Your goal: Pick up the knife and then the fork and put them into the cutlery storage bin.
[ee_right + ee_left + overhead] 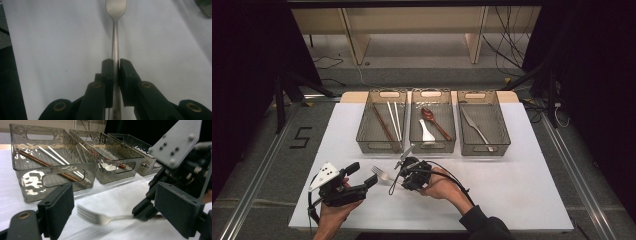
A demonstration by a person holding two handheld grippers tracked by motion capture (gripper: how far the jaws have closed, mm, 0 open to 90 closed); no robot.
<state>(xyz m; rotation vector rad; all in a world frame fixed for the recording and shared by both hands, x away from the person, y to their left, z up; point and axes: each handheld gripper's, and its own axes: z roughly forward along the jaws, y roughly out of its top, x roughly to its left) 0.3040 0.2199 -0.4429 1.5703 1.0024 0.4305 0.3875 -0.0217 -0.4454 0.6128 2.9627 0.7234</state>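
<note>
The fork [115,37] is clamped by its handle between the right tongs [115,65] and is held just above the white tabletop [512,190], in front of the three trays. The left tongs [112,205] are kept wide apart, with nothing gripped, beside the fork's prongs

The fork [115,37] is smooth brushed metal, the grippers' pads [56,210] matt black and slightly grainy, the bins [55,157] glossy rippled smoky plastic, one holding wooden chopsticks [47,166], on a matt white tabletop [512,185].
</note>
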